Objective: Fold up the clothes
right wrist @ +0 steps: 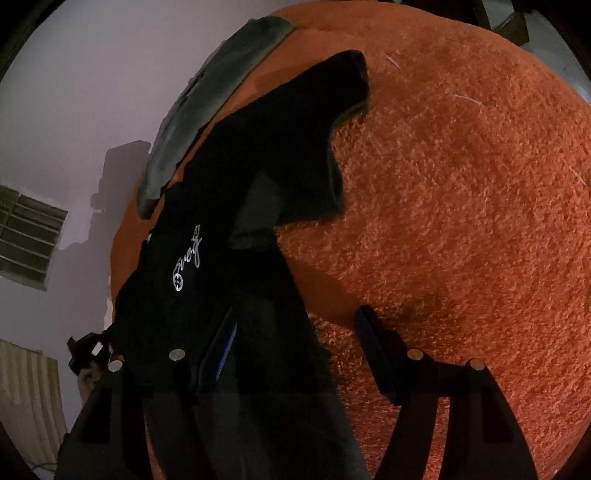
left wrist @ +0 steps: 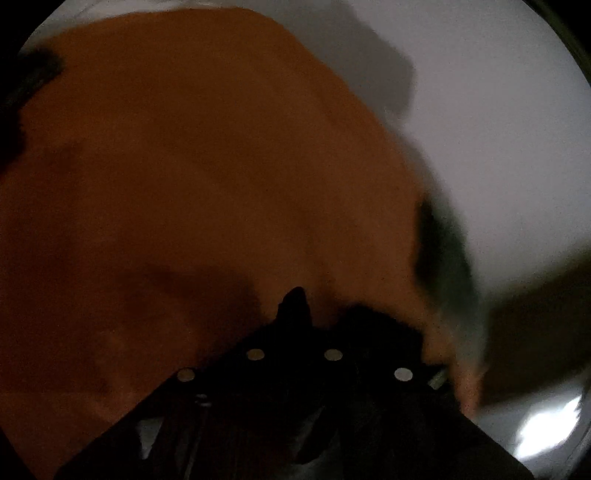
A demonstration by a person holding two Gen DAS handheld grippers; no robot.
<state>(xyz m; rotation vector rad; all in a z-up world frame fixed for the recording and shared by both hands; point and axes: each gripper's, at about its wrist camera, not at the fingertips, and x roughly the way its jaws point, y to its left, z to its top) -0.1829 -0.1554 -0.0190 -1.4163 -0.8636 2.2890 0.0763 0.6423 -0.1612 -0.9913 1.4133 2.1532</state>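
A black shirt (right wrist: 258,155) with white script lies spread on a round orange shag carpet (right wrist: 461,184). My right gripper (right wrist: 297,314) hovers over the shirt's lower part. It is open, and black cloth lies loose between its blue-padded fingers (right wrist: 225,343). My left gripper (right wrist: 86,350) shows at the shirt's lower left corner, with a hand behind it. In the dark, blurred left wrist view the left gripper (left wrist: 295,295) is shut, with black cloth (left wrist: 376,325) bunched beside its tips over the carpet (left wrist: 184,147).
A grey garment (right wrist: 207,103) lies along the carpet's far left edge, partly on the pale floor (right wrist: 74,92). A slatted grate (right wrist: 29,236) and a beige ribbed cloth (right wrist: 26,387) sit at the left. Dark furniture (right wrist: 509,22) stands past the carpet.
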